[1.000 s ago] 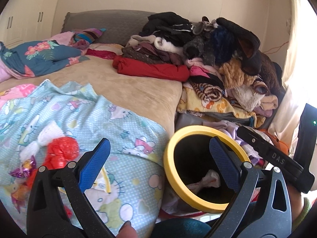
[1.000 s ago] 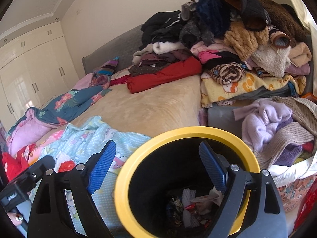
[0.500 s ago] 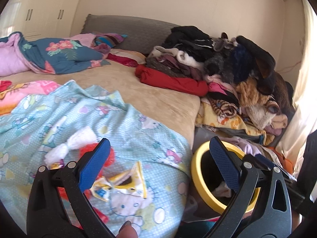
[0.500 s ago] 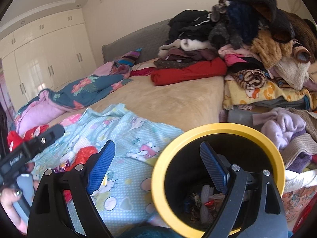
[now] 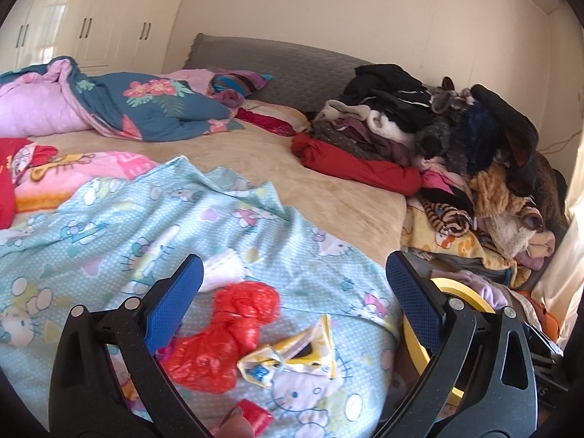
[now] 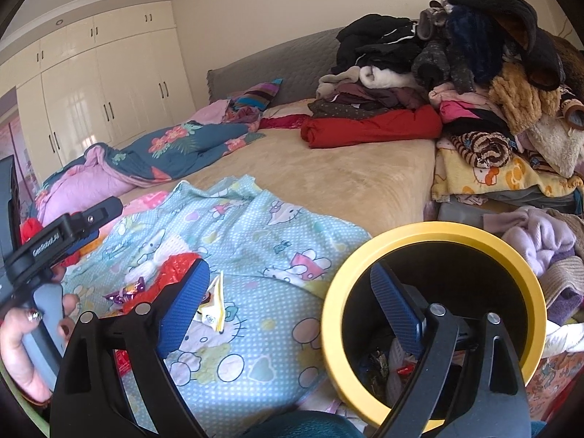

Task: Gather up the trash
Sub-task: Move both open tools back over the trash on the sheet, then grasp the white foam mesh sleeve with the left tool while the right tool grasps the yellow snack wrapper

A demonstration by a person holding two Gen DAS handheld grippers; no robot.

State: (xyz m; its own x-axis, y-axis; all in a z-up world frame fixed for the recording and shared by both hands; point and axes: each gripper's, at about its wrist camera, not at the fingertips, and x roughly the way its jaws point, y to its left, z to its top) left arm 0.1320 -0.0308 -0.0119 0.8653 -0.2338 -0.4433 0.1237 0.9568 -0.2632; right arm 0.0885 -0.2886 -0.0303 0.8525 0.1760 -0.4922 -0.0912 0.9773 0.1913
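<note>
Trash lies on a light-blue cartoon sheet (image 5: 109, 226): a crumpled red plastic bag (image 5: 226, 335), a yellow wrapper (image 5: 292, 357), a white tissue wad (image 5: 222, 270) and a small red wrapper (image 5: 255, 416). My left gripper (image 5: 294, 270) hangs open just above the bag and wrapper, holding nothing. A yellow-rimmed black bin (image 6: 430, 230) stands beside the bed with scraps inside. My right gripper (image 6: 288, 277) is opening, empty, with one finger over the bin and the other over the red bag (image 6: 175, 266). A purple candy wrapper (image 6: 127, 288) lies near the yellow wrapper (image 6: 213, 306).
A tall heap of clothes (image 5: 456, 138) fills the bed's right side, with more clothes (image 6: 540, 241) behind the bin. Floral bedding (image 5: 146, 109) lies at the far left. A hand (image 6: 29, 328) holds the left gripper's handle. Bare beige mattress (image 6: 346, 175) lies between.
Both views have swung left, away from the bin and toward the trash on the blue sheet. The bin has slid to the right edge of the left wrist view.
</note>
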